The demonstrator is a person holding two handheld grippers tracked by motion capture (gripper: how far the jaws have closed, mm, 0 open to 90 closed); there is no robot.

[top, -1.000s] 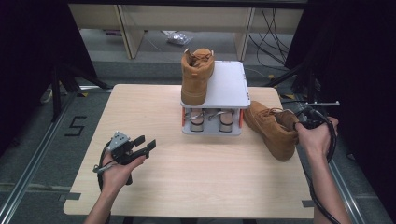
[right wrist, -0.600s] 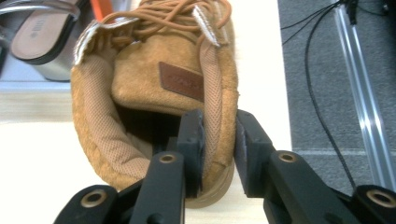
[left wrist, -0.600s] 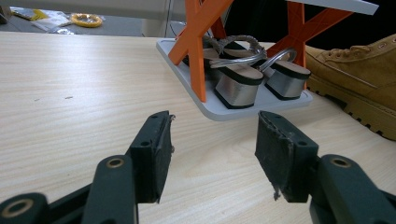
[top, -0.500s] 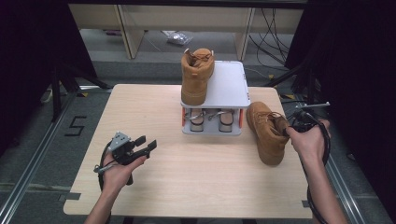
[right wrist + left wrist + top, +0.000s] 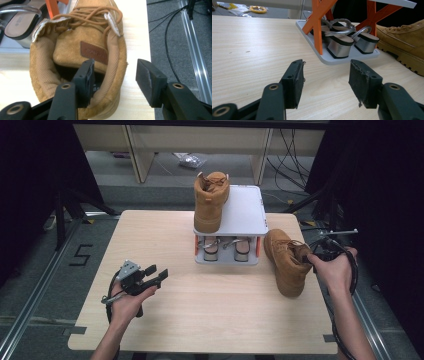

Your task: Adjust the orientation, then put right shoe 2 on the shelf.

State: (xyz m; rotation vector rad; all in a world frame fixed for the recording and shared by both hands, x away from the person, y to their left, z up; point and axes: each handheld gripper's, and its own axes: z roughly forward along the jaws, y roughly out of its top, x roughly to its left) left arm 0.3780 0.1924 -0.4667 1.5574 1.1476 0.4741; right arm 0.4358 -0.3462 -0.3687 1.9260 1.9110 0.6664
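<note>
One tan lace-up boot [image 5: 210, 201] stands on top of the white shoe rack [image 5: 245, 212]. Its partner [image 5: 286, 262] stands on the table to the rack's right, toe toward the near edge. My right gripper [image 5: 311, 258] is at this boot's collar [image 5: 113, 75]. One jaw is inside the boot opening and the other outside, and the pads are off the padded rim. Its jaws have just been opening. My left gripper [image 5: 156, 274] hovers open over bare wood at the table's left front, with nothing between its fingers [image 5: 295, 80].
A pair of silver heeled sandals [image 5: 342, 45] sits on the rack's lower shelf between orange supports [image 5: 318, 17]. The table's right edge [image 5: 147, 50] runs close beside the boot, with cables and a floor rail beyond it. Bare tabletop lies between my hands.
The boot on the table has swung from a slant to standing straight, toe toward the front. My right gripper's jaws have opened off its collar. The left gripper has not moved.
</note>
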